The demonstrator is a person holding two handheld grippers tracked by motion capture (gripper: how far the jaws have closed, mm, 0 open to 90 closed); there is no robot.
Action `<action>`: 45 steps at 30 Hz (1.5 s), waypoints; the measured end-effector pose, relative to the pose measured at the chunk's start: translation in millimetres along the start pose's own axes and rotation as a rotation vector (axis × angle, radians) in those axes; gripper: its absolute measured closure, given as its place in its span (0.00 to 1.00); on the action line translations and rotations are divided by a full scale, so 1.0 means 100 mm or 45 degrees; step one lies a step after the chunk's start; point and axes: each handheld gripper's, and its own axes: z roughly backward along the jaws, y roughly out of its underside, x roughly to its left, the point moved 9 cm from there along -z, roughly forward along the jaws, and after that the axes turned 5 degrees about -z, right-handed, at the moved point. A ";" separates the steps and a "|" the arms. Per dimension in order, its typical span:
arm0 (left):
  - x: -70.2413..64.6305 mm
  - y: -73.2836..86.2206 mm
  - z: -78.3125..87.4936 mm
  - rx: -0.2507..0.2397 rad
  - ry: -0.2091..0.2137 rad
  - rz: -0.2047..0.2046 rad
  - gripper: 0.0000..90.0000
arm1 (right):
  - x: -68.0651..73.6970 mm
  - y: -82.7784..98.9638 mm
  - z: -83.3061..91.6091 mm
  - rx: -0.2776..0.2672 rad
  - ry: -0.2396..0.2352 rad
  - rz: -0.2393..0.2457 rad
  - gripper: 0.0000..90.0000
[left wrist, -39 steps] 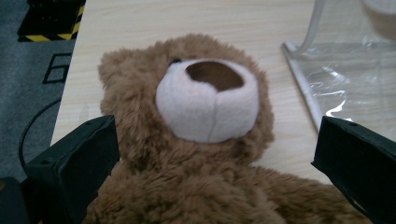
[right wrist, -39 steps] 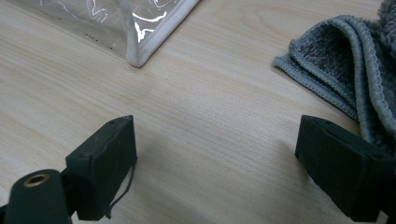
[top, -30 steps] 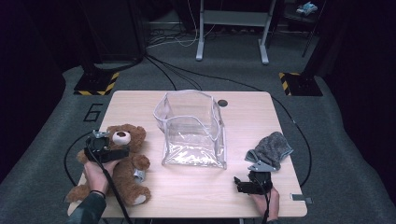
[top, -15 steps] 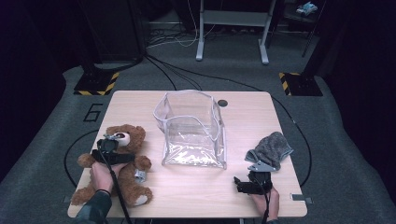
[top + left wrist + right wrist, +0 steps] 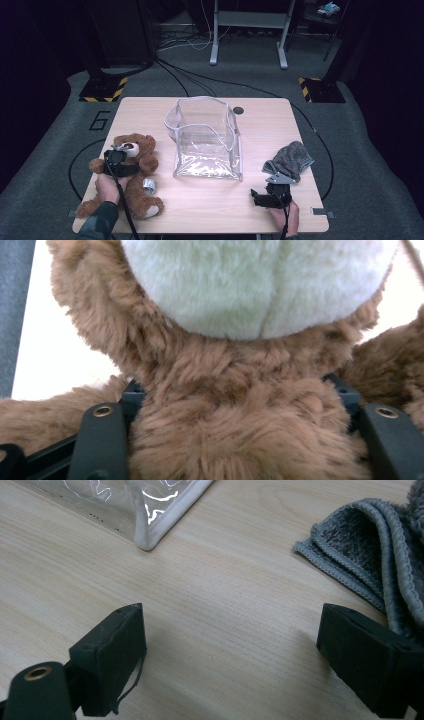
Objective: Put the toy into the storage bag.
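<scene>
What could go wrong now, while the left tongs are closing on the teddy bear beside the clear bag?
1. The left tongs have just been closing on the teddy bear below its head; soft plush may slip out when lifted.
2. The clear bag looks thin and its opening sags, so the bear could push it over.
3. The right tongs stand open over bare table, near the grey cloth, not steadying the bag.

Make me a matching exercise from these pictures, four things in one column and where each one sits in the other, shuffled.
1. brown plush teddy bear
2. clear plastic zip pouch
3. grey folded terry cloth
4. right tongs

A. mid-table, standing open
B. open over bare wood
C. between the left tongs, which have just been closing
D. right side of the table, by the right tongs

Pairs: 1-C, 2-A, 3-D, 4-B
</scene>
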 end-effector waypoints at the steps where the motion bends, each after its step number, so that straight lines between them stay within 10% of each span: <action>1: 0.01 -0.01 0.01 -0.013 0.003 0.002 0.42 | 0.00 0.00 0.00 -0.003 0.007 -0.002 0.13; 21: 0.05 -0.35 0.37 -0.291 0.094 0.091 0.51 | 0.00 0.00 0.01 0.005 0.000 -0.013 0.15; 45: 0.19 -0.91 0.65 -0.492 0.028 0.113 0.51 | 0.03 0.01 -0.02 0.028 -0.015 0.024 0.02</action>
